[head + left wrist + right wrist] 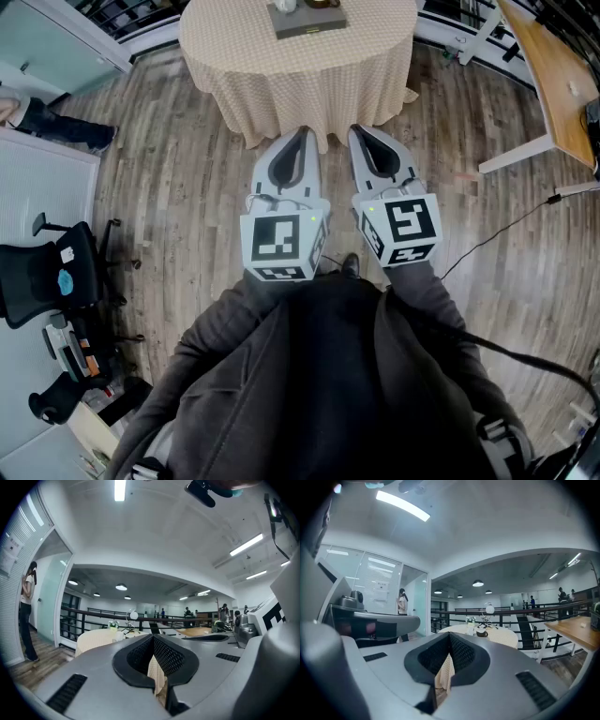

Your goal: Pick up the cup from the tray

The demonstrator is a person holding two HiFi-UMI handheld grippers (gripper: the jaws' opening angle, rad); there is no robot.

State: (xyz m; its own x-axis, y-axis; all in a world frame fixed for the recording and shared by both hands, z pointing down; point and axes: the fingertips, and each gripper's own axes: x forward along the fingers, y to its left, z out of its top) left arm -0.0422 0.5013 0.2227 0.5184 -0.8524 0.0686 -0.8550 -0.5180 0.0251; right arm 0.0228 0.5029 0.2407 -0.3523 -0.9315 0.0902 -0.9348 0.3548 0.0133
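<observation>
Person stands on a wood floor (pixel 187 178) w/ both grippers held level, side by side, aimed at a round table (pixel 300 80) under a cream checked cloth. L gripper (pixel 302 133) has its jaws closed, tips together, nothing btwn them; thru the hollow behind the tips the left gripper view shows only a strip of cloth. R gripper (pixel 361 133) is the same: jaws closed, empty, tips meeting, cloth seen thru the gap in the right gripper view. Both are well short of the table's near edge, touching nothing. A tray (pixel 309 22) lies on the table, roughly midway btwn its L and R edges; the head view's top edge cuts off the things on it, so can't tell them apart there. Right gripper view shows the cup (pixel 481 633), dark, upright on the tabletop, near a globe lamp (pixel 489 610), well apart from both grippers; the tray under it is too small to make out in that view. Off the table's R side stands a wooden desk (pixel 553 75), w/ a black cable (pixel 497 234) trailing across the floor. An office chair (pixel 56 272) stands at the L of the head view. A person (pixel 27 611) stands by a glass wall in the bkgd.
</observation>
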